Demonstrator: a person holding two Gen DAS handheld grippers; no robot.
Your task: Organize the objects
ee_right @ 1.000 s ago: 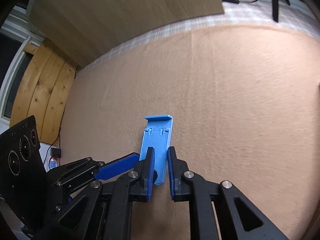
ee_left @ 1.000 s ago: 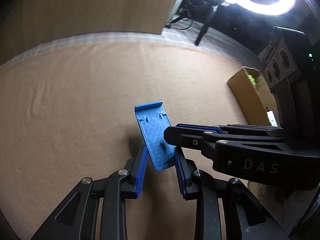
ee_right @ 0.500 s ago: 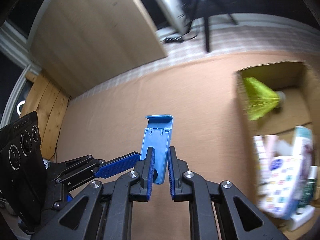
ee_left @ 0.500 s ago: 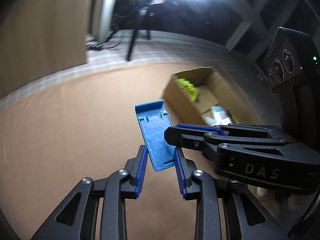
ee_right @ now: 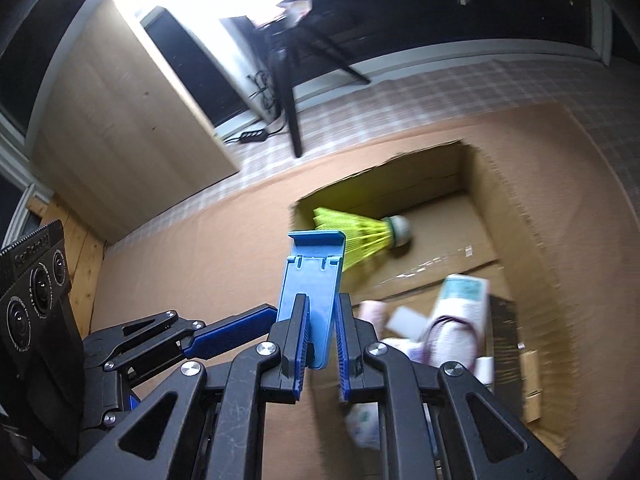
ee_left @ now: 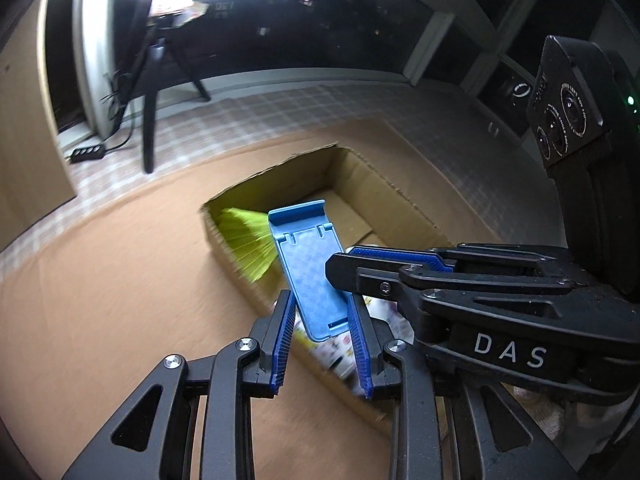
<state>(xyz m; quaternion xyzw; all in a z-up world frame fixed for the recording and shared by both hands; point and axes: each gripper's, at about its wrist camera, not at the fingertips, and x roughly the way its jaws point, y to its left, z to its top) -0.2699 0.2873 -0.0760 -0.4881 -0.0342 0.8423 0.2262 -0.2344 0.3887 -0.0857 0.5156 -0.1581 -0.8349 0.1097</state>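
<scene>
The step in hand looks like the carry: a blue phone stand point(ee_right: 310, 300) is held in the air over the near edge of an open cardboard box point(ee_right: 532, 240), which stands on a brown carpeted floor point(ee_left: 100, 300). Both tools grip it; the right hand-held gripper point(ee_right: 318, 336) pinches its lower end from the faces, while the left hand-held gripper point(ee_left: 322, 336) clamps its side edges. In the right wrist view the box spreads from the stand toward 3 o'clock. Inside lie a yellow-green shuttlecock point(ee_right: 360, 236) at the far end, at about 1 o'clock from the stand, and white and pink packets point(ee_right: 452, 316), blurred, nearer. The next move probably calls for lowering the stand over the bare cardboard between them and letting both grips go.
</scene>
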